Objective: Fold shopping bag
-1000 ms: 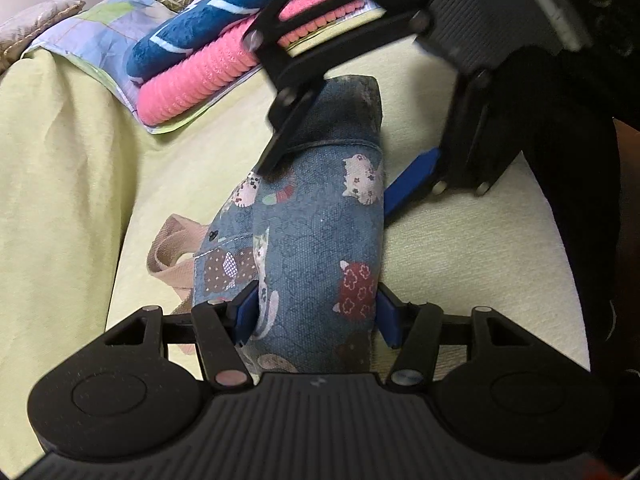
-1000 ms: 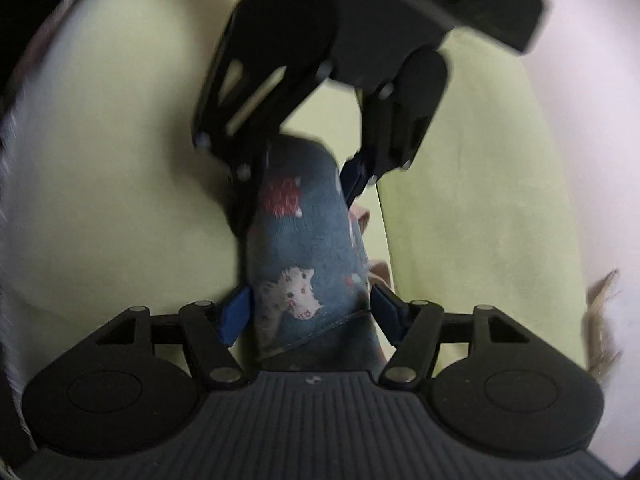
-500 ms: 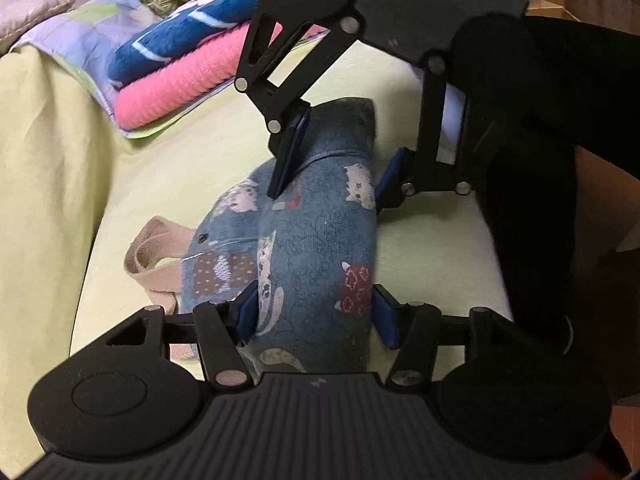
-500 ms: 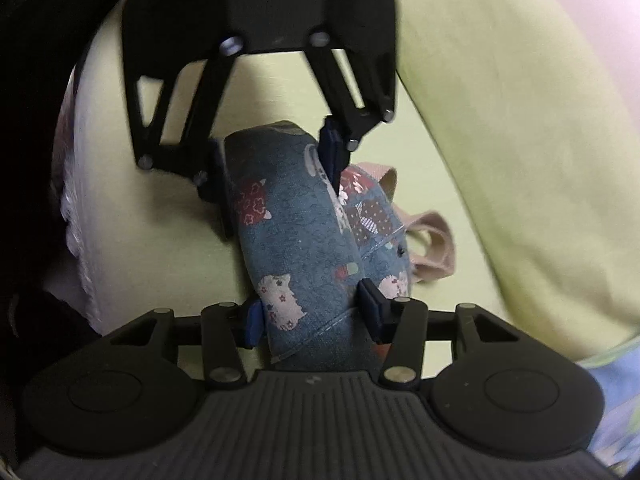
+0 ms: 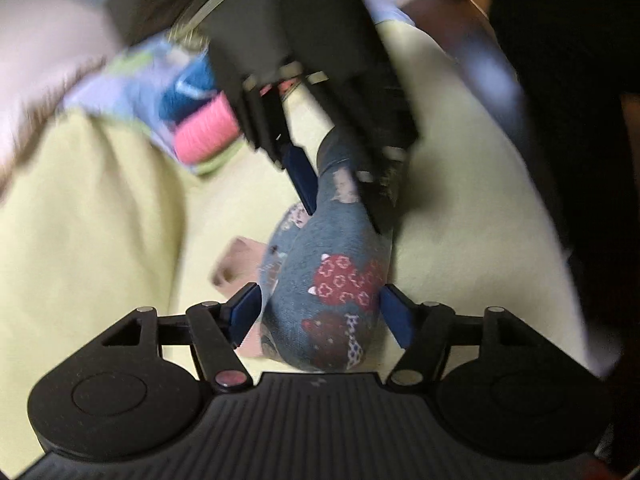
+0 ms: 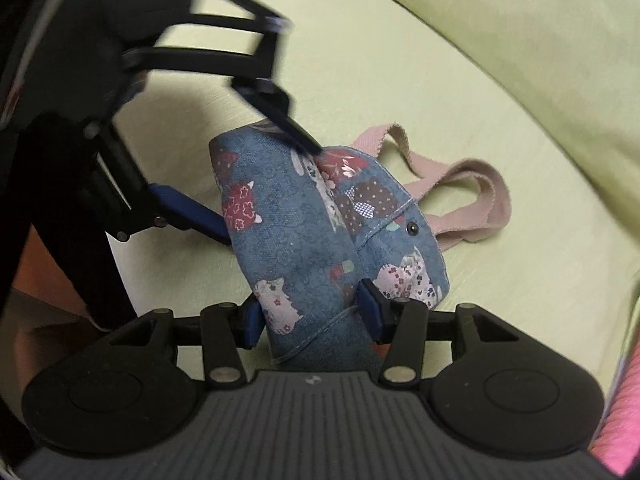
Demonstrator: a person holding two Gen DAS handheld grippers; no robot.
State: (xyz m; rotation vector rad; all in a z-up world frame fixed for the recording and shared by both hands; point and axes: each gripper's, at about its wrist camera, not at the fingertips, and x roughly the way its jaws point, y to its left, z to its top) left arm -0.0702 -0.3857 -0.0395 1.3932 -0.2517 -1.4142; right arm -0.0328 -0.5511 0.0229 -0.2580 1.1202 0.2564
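Note:
The shopping bag (image 5: 328, 280) is blue cloth with a cat print, folded into a thick bundle on a pale yellow-green cushion. Its pink handles (image 6: 460, 196) trail out to one side. My left gripper (image 5: 320, 316) is shut on one end of the bundle. My right gripper (image 6: 312, 312) is shut on the other end. Each gripper shows in the other's view, the right gripper (image 5: 332, 184) far in the left wrist view and the left gripper (image 6: 260, 184) far in the right wrist view. The left wrist view is blurred.
A stack of folded pink and blue cloths (image 5: 200, 120) lies on a patterned mat at the cushion's far side. The cushion's raised yellow-green back (image 6: 520, 20) runs along one side. A dark sleeve (image 5: 580, 160) and a brown floor lie past the cushion's edge.
Both grippers have swung round with the bag held between them. The bundle looks more compact and the handles show more fully in the right wrist view.

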